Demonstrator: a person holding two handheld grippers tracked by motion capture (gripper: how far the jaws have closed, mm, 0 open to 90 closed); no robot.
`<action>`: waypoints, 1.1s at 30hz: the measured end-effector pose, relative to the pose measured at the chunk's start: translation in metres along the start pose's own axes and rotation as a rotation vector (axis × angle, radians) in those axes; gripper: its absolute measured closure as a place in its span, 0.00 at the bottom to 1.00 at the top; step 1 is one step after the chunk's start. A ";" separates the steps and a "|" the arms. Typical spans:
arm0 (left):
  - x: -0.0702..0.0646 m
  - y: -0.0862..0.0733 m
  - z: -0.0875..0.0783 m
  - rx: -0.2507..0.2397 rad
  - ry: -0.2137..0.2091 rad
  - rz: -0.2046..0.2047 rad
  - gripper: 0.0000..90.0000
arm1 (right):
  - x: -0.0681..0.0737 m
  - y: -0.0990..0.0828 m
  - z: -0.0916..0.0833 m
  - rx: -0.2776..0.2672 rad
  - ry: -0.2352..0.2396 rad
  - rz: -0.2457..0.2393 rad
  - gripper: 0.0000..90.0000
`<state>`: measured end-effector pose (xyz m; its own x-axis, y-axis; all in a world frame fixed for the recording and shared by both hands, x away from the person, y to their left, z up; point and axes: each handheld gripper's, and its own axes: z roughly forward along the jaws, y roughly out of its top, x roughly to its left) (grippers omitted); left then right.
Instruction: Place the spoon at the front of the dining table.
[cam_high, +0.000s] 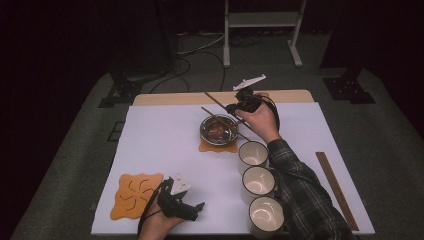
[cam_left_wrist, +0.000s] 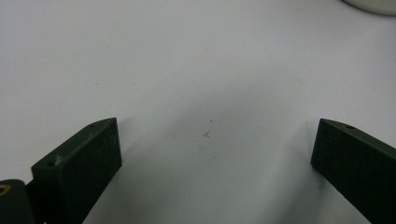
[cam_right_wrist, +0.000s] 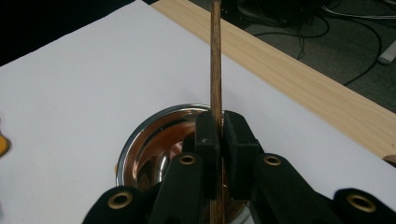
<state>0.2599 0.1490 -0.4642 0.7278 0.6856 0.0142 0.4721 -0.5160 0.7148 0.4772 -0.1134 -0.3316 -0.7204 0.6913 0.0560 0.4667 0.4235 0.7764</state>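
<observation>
Glossy metal bowl (cam_right_wrist: 154, 144); smooth dark wooden chopstick (cam_right_wrist: 215, 70); matt white table cover (cam_right_wrist: 84, 93); pale wood table edge (cam_right_wrist: 299, 84); glossy ceramic-looking cups (cam_high: 258, 181).

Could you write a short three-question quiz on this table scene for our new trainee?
1. True or false: the right hand-held gripper is shut on a chopstick.
2. What lies under the metal bowl? A) an orange mat B) a plate C) bare table
3. How many white cups stand in the row?

Key: 1 true. 2 A, the orange mat. 3 three.
</observation>
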 end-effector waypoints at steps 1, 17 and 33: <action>0.000 0.000 0.000 0.002 0.000 0.001 0.01 | 0.001 0.001 0.002 -0.002 0.001 -0.004 0.93; 0.000 0.000 0.000 0.004 0.001 0.003 0.01 | 0.007 0.008 0.024 0.015 0.024 0.015 0.93; 0.000 0.000 0.000 0.003 0.000 0.001 0.01 | 0.009 0.003 0.042 0.044 0.018 0.016 0.93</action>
<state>0.2599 0.1491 -0.4642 0.7281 0.6853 0.0146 0.4729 -0.5177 0.7130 0.4934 -0.0818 -0.3552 -0.7214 0.6880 0.0795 0.4999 0.4379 0.7472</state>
